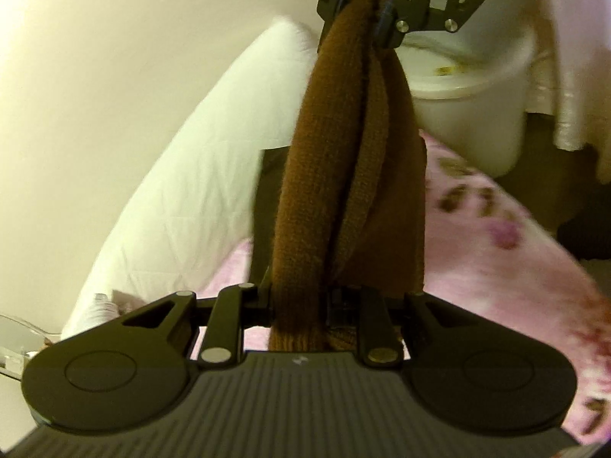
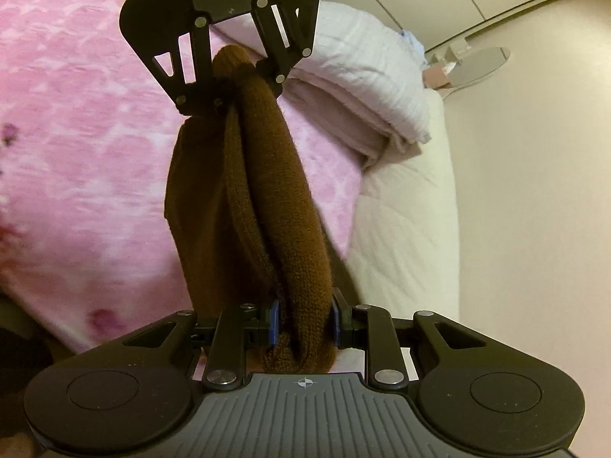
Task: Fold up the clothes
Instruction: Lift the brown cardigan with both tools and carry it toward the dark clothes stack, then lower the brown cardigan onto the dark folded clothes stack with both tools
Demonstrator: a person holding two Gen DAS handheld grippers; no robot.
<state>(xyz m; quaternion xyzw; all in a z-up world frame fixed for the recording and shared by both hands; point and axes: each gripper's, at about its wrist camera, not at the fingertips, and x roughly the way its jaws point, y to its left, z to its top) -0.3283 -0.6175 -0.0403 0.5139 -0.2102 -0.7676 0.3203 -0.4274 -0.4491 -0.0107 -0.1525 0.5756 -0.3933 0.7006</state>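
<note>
A brown knitted garment [image 1: 343,152] hangs bunched and stretched in the air between both grippers, above a pink bed. In the left wrist view my left gripper [image 1: 301,305] is shut on its near end, and the right gripper [image 1: 366,4] pinches the far end at the top. In the right wrist view my right gripper [image 2: 303,324] is shut on the brown knit [image 2: 267,191] between its blue pads [image 2: 274,322]. There the left gripper [image 2: 236,91] clamps the opposite end. Folds of the garment droop below the line between them.
A pink flowered blanket [image 2: 76,133] covers the bed. Folded white and pink bedding [image 2: 362,87] lies at its head beside a white quilted mattress edge [image 2: 412,210]. A white bucket [image 1: 477,107] and a lace cloth [image 1: 573,76] stand beyond the bed's foot.
</note>
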